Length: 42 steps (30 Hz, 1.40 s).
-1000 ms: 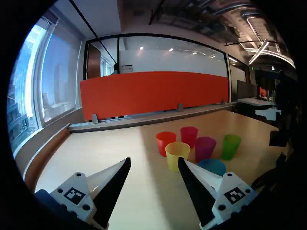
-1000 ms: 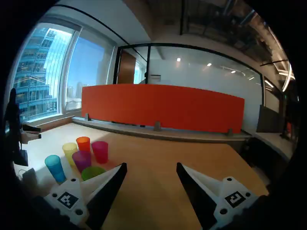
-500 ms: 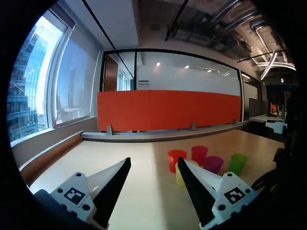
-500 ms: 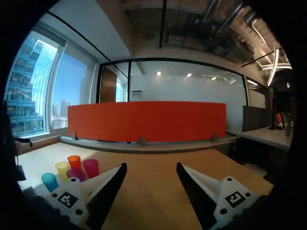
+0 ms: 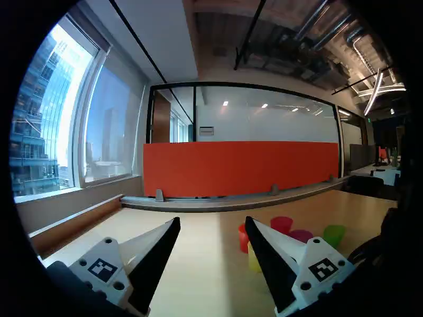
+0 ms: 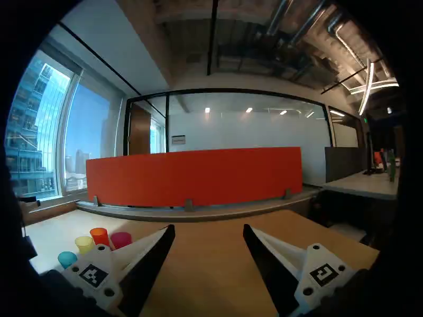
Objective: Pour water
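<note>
We hover our left gripper [image 5: 212,221] and right gripper [image 6: 209,228] over the counter [image 5: 211,285], jaws released, nothing held; the coloured cups [image 5: 282,224] stand clustered between them.

I count five cups in the left gripper view, all on one table [image 5: 211,267]: one red cup [image 5: 242,238], one yellow cup [image 5: 253,260], one pink cup [image 5: 282,224], one purple cup [image 5: 301,235] and one green cup [image 5: 334,235]. In the right gripper view I also count one blue cup [image 6: 67,259] (six colours in all). Behind them is one orange divider [image 5: 240,168].
</note>
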Tool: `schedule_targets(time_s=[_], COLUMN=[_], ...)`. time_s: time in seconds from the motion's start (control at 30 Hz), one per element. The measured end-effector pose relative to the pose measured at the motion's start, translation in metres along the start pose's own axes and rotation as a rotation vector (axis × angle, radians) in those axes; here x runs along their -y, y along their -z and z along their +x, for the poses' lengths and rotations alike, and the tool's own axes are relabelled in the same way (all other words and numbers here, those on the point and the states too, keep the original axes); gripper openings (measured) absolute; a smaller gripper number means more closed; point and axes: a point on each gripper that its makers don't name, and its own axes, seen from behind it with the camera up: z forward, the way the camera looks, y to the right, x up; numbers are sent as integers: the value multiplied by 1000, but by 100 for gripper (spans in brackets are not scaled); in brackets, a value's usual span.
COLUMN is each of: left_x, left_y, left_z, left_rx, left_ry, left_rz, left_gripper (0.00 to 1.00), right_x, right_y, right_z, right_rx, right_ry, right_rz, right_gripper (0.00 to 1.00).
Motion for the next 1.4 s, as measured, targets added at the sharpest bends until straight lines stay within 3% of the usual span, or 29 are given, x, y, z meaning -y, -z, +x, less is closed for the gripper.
schedule_targets(time_s=[0.37,0.9,1.4], left_x=[4,9,20], left_y=[3,4,3], left_z=[-5,-34,-56], left_rx=[-33,-21,-8], left_ry=[19,-31,-10], left_rz=[46,57,62], left_gripper=[90,91,90], right_x=[4,4,11], right_y=[1,1,2], right_z=[8,3,7], right_rx=[-16,-5,-1], right_ry=[7,-19,11], right_rz=[8,3,2], right_gripper=[99,99,99])
